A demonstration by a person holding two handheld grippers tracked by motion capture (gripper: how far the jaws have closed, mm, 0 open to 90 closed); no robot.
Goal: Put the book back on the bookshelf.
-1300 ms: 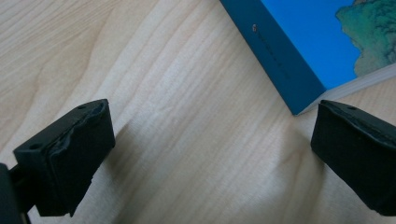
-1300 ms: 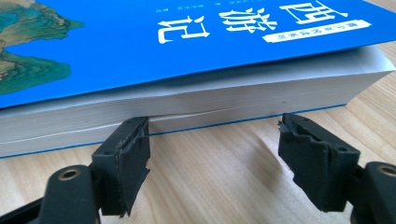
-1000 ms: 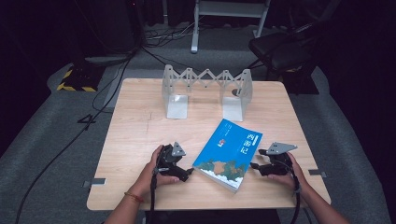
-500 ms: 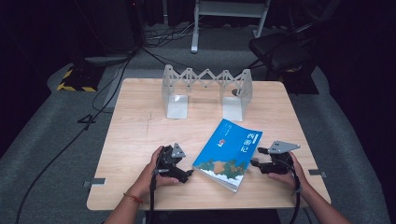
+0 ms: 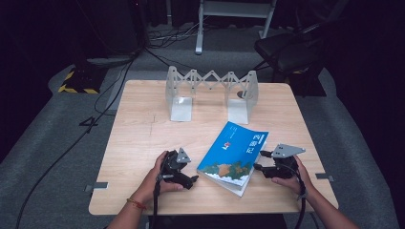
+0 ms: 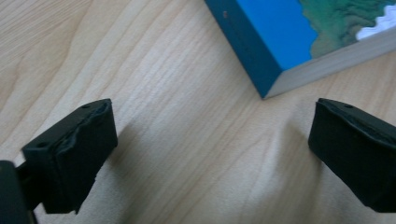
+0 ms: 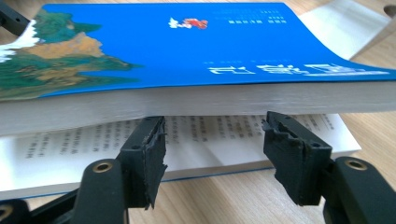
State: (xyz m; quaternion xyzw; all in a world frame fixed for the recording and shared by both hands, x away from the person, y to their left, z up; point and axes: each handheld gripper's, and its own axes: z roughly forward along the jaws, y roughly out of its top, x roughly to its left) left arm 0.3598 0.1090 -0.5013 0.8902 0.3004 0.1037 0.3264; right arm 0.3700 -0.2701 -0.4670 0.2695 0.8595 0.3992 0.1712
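Step in hand: the blue book (image 5: 234, 156) is being opened from its fore-edge by the right tool (image 5: 260, 161), judged from the lifted block of pages seen in the right gripper view.
Left tool (image 5: 195, 180): released, jaws wide apart, resting on the worktop (image 5: 143, 138) just beside the book's near corner (image 6: 268, 91), not touching it.
Right tool, state: jaws have just been closing; they stand partly apart, tips tucked under the raised pages (image 7: 210, 100), nothing pinched between the pads.
Book, place: flat on the worktop between both tools, slightly askew.
Advice: the lift is best kept slow, and the spine corner steadied by the left tool so the book is not slid.
Beyond: a folding metal rack (image 5: 210, 90) is standing well apart at the far edge.
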